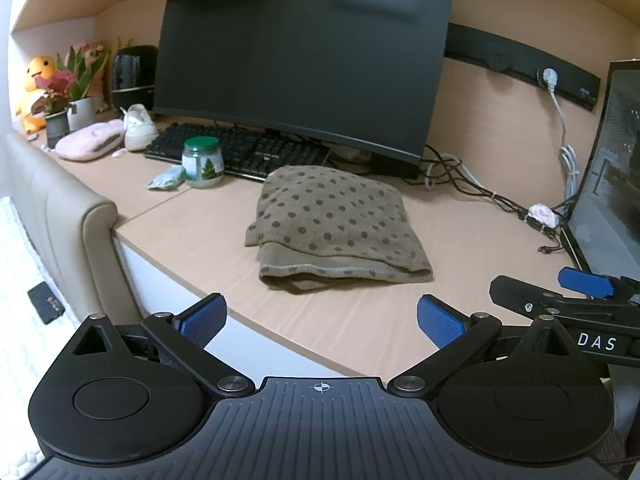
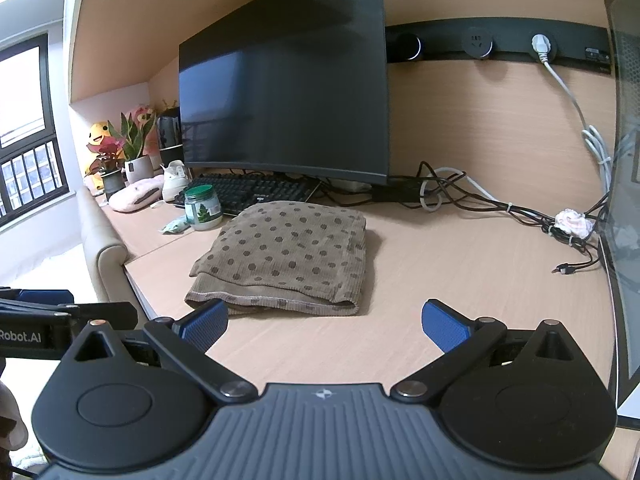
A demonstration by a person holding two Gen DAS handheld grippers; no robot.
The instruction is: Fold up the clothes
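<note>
A: Holding both open, nothing in either. My left gripper has its pads wide apart over the desk edge; my right gripper likewise, just short of the cloth.

B: Where's the cloth?

A: Folded, dotted brown, flat on the desk in front of the keyboard, between both grippers' lines of sight. Its inner layers are hidden by the fold.

B: Anything cut off?

A: PC case runs off the right edge. Monitor dark, its stand hidden behind the cloth. Jar label shows a tree, text unreadable.

B: Room?

A: Light wood desk and back wall, cables at right, window at left, plants in the corner.

B: Writing?

A: "DAS" on my right gripper in the left view, "Robot.AI" on my left gripper in the right view.
</note>
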